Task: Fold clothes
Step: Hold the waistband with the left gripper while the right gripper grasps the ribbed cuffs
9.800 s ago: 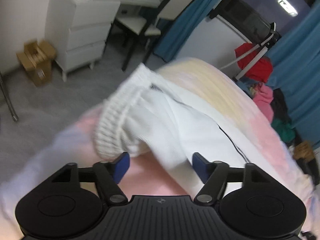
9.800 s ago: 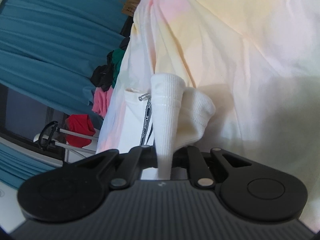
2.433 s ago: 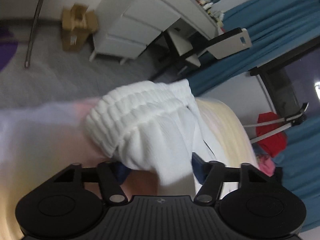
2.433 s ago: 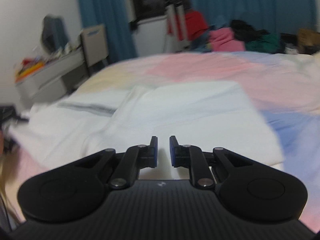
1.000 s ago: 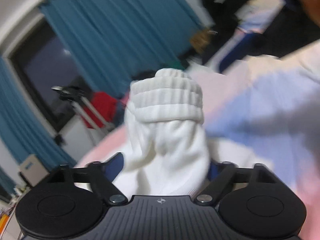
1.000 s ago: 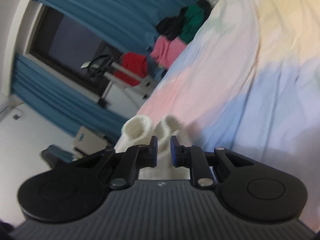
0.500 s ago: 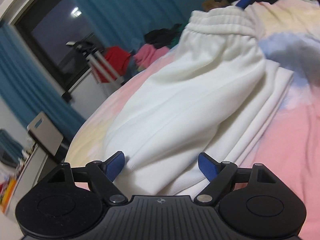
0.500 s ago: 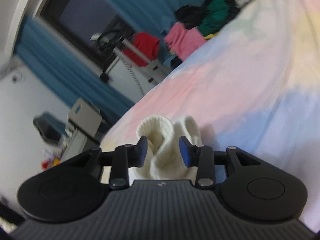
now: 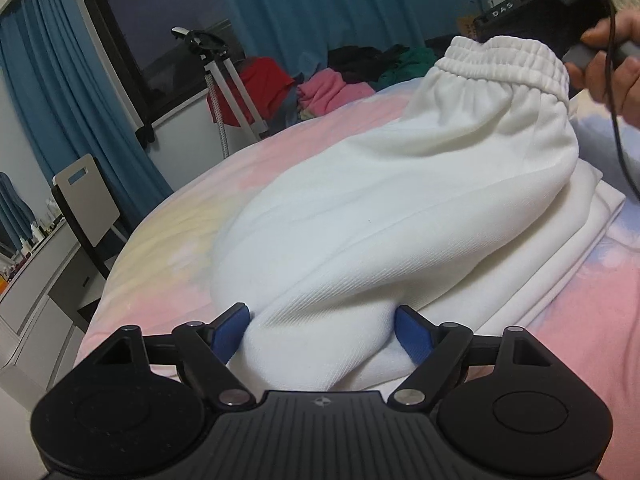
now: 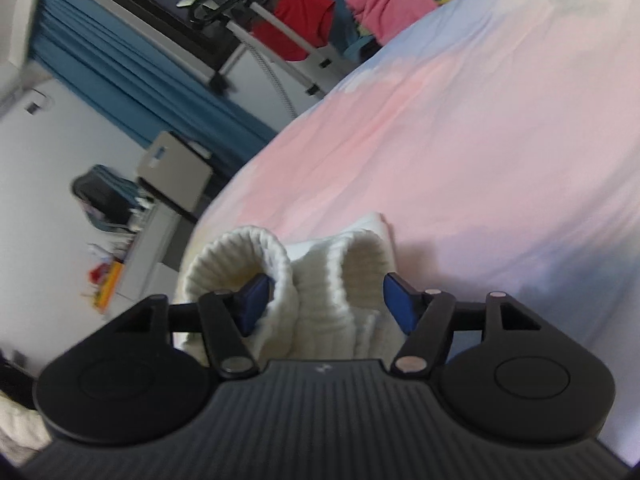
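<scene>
left gripper (image 9: 320, 330): blue pads spread wide, soft white fleece trousers (image 9: 400, 216) bulging between them | right gripper (image 10: 325, 300): released, straddling ribbed knit cuffs (image 10: 280, 280) | trousers folded on pastel tie-dye bed (image 9: 168, 240) | far: clothes heap (image 9: 332, 84), blue curtains (image 9: 320, 4)

Dim, cool indoor light, soft shadows. Sharp in left view; motion-blurred in right. Strong fisheye bending at edges.

Right tongs (image 10: 326, 302) spread around seemingly ribbed white cuffs (image 10: 320, 276).
</scene>
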A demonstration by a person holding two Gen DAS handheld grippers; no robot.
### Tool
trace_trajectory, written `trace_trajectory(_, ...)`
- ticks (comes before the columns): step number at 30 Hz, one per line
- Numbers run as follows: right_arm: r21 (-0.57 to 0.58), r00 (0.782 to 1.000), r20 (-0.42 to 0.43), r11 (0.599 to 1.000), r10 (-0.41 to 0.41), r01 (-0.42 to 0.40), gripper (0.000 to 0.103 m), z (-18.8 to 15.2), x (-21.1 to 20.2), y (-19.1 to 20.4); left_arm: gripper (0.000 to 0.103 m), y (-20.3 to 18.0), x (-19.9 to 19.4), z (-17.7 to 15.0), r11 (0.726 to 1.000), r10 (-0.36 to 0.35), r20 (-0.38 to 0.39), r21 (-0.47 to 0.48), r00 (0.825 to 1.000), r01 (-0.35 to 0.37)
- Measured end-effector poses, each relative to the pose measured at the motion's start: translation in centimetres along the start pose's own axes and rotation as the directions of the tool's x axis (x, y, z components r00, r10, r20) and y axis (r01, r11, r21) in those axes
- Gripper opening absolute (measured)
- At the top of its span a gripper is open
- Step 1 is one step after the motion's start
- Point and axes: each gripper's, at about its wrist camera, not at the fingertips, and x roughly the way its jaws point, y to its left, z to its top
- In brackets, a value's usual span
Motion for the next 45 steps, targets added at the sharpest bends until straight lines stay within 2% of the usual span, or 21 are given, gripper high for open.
trace_trajectory(4, -0.035, 0.994, 0.008, 0.994, 0.108, -0.108, 0.054, 0.6, 0.7, 0.2, 0.082, 0.1, 0.5, 0.2, 1.000, 0.000, -0.006, 0.002, 1.000, 0.000)
trace_trajectory(7, -0.069, 0.993, 0.036, 0.992, 0.112, -0.109, 0.024, 1.5, 0.6, 1.5, 0.082, 0.4, 0.9, 0.2, 1.000, -0.013, -0.001, -0.012, 1.000, 0.013)
trace_trajectory(8, -0.081, 0.986, 0.064, 0.986, 0.153, -0.148, 0.021, 1.6, 0.1, 2.1, 0.082, 0.5, 1.0, 0.3, 1.000, -0.017, 0.002, -0.015, 1.000, 0.017)
trace_trajectory(11, -0.187, 0.957, 0.137, 0.955, 0.257, -0.230, 0.021, 1.5, -1.2, 4.0, 0.082, 0.5, 1.1, 0.2, 1.000, -0.019, 0.002, -0.015, 1.000, 0.019)
trace_trajectory(13, -0.198, 0.968, 0.147, 0.965, 0.205, -0.174, 0.021, 1.6, -1.0, 3.9, 0.082, 0.6, 1.1, 0.1, 1.000, -0.023, 0.002, -0.018, 1.000, 0.023)
trace_trajectory(15, -0.135, 0.992, 0.115, 0.990, 0.058, -0.042, 0.021, 1.2, 0.7, 1.8, 0.082, 0.7, 1.0, 0.0, 0.999, -0.028, 0.003, -0.018, 1.000, 0.028)
trace_trajectory(16, -0.097, 0.996, 0.090, 0.995, -0.007, 0.015, 0.021, 0.9, 1.6, 0.4, 0.082, 0.8, 0.9, 0.0, 0.999, -0.030, 0.003, -0.018, 1.000, 0.030)
trace_trajectory(17, -0.062, 0.997, 0.075, 0.998, -0.027, 0.031, 0.023, 0.4, 2.1, -1.0, 0.082, 0.8, 0.8, 0.0, 0.999, -0.032, 0.003, -0.020, 0.999, 0.032)
trace_trajectory(20, 0.056, 0.996, 0.085, 0.998, 0.025, -0.030, 0.026, 0.0, 1.7, -2.7, 0.081, 1.1, 0.6, -0.2, 0.999, -0.035, 0.005, -0.028, 0.999, 0.035)
trace_trajectory(22, 0.050, 0.997, 0.080, 0.999, -0.013, 0.009, 0.033, 0.1, 1.2, -1.6, 0.081, 1.4, 0.6, -0.2, 0.999, -0.039, 0.007, -0.036, 0.999, 0.039)
trace_trajectory(25, 0.019, 0.983, 0.139, 0.993, -0.116, 0.115, 0.054, -1.0, -0.8, 0.9, 0.081, 1.6, 0.5, -0.2, 0.999, -0.037, 0.012, -0.037, 0.999, 0.037)
trace_trajectory(26, 0.038, 0.981, 0.156, 0.993, -0.116, 0.111, 0.066, -1.6, -1.9, 1.3, 0.081, 1.6, 0.5, -0.2, 0.999, -0.035, 0.014, -0.036, 0.999, 0.036)
trace_trajectory(27, 0.057, 0.978, 0.173, 0.993, -0.116, 0.107, 0.070, -2.2, -3.1, 1.7, 0.081, 1.5, 0.4, -0.2, 0.999, -0.033, 0.015, -0.035, 0.999, 0.034)
trace_trajectory(31, 0.146, 0.965, 0.232, 0.985, -0.119, 0.086, 0.070, -4.8, -7.5, 3.2, 0.080, 1.1, -0.2, -0.5, 0.999, -0.025, 0.020, -0.026, 0.999, 0.026)
trace_trajectory(33, 0.178, 0.962, 0.232, 0.979, -0.141, 0.100, 0.081, -5.9, -8.5, 4.3, 0.079, 1.1, -0.5, -0.5, 1.000, -0.020, 0.024, -0.010, 1.000, 0.020)
trace_trajectory(34, 0.183, 0.968, 0.214, 0.979, -0.133, 0.094, 0.083, -6.7, -8.7, 4.6, 0.079, 1.0, -0.8, -0.6, 1.000, -0.012, 0.034, 0.009, 0.999, 0.012)
trace_trajectory(35, 0.200, 0.976, 0.177, 0.976, -0.127, 0.091, 0.083, -7.5, -8.7, 4.8, 0.080, 0.9, -1.0, -0.6, 1.000, -0.005, 0.040, 0.018, 0.999, 0.004)
trace_trajectory(38, 0.199, 0.981, 0.106, 0.970, -0.160, 0.136, 0.083, -9.0, -7.6, 4.8, 0.080, 0.9, -1.1, -0.6, 1.000, 0.000, 0.036, 0.014, 0.999, -0.001)
trace_trajectory(42, 0.078, 0.960, 0.131, 0.968, -0.246, 0.238, 0.081, -10.0, -4.9, 4.8, 0.082, 0.4, -0.7, -0.6, 1.000, 0.025, 0.043, 0.014, 0.999, -0.025)
trace_trajectory(44, 0.035, 0.948, 0.154, 0.961, -0.277, 0.275, 0.070, -10.2, -3.4, 4.8, 0.085, 0.2, -0.5, -0.6, 0.999, 0.037, 0.046, 0.014, 0.998, -0.038)
trace_trajectory(45, 0.021, 0.946, 0.165, 0.960, -0.280, 0.281, 0.060, -10.2, -3.0, 5.0, 0.086, 0.0, -0.4, -0.6, 0.999, 0.043, 0.048, 0.014, 0.998, -0.044)
